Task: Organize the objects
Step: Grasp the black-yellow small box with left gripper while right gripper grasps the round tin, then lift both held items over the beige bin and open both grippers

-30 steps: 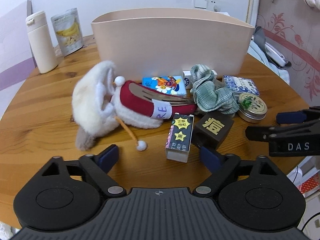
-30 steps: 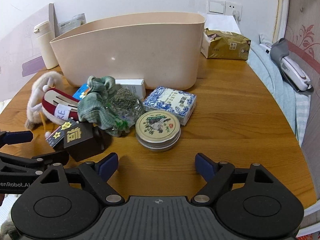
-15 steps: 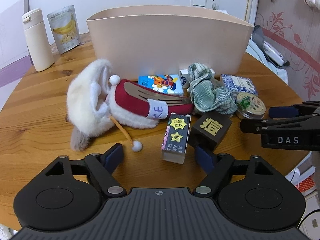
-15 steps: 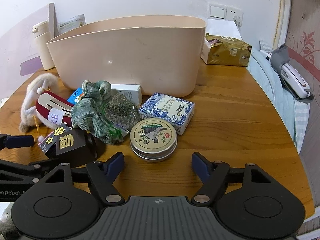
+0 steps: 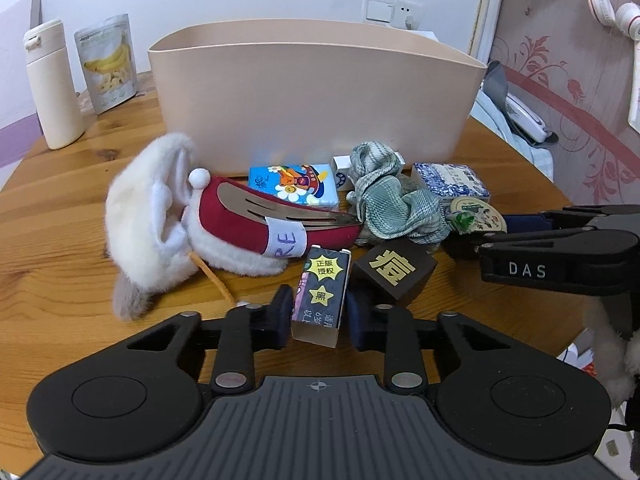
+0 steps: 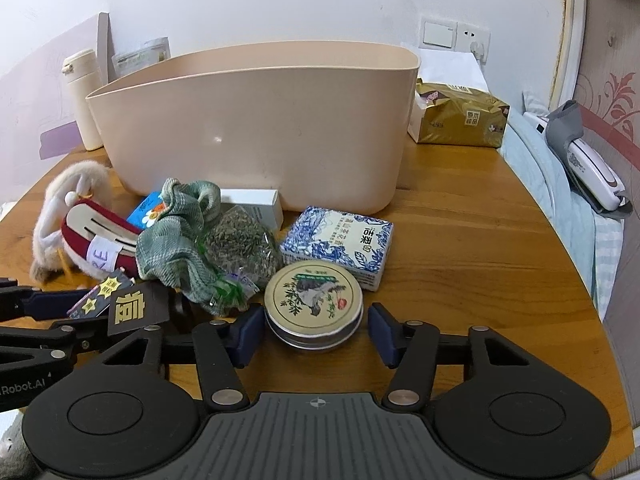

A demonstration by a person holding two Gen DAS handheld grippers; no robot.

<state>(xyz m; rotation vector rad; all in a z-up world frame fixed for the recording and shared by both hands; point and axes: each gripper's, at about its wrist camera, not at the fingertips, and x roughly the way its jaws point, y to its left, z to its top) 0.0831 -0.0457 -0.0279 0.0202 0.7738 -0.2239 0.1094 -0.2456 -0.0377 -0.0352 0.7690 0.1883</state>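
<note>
A beige bin (image 5: 312, 92) stands at the back of the round wooden table, also in the right wrist view (image 6: 256, 128). In front lies a pile of small things. My left gripper (image 5: 316, 316) has its pads against both sides of a small card box with yellow stars (image 5: 320, 292). My right gripper (image 6: 314, 328) is open, its fingers on either side of a round tin (image 6: 314, 308), a small gap on each side. A dark brown block with a gold character (image 5: 394, 268) lies between the two grippers.
A white and red plush hat (image 5: 180, 216) with a metal spatula, a colourful tissue pack (image 5: 292, 182), a green cloth (image 5: 392, 200), a bag of dried herbs (image 6: 240, 248) and a blue-white box (image 6: 340, 240) crowd the bin's front. A white bottle (image 5: 52, 84) and a snack bag (image 5: 108, 60) stand far left. A gold tissue pack (image 6: 460, 116) is far right.
Both grippers moved forward. The left fingers closed in on the star card box. The right fingers narrowed and came around the round tin.
</note>
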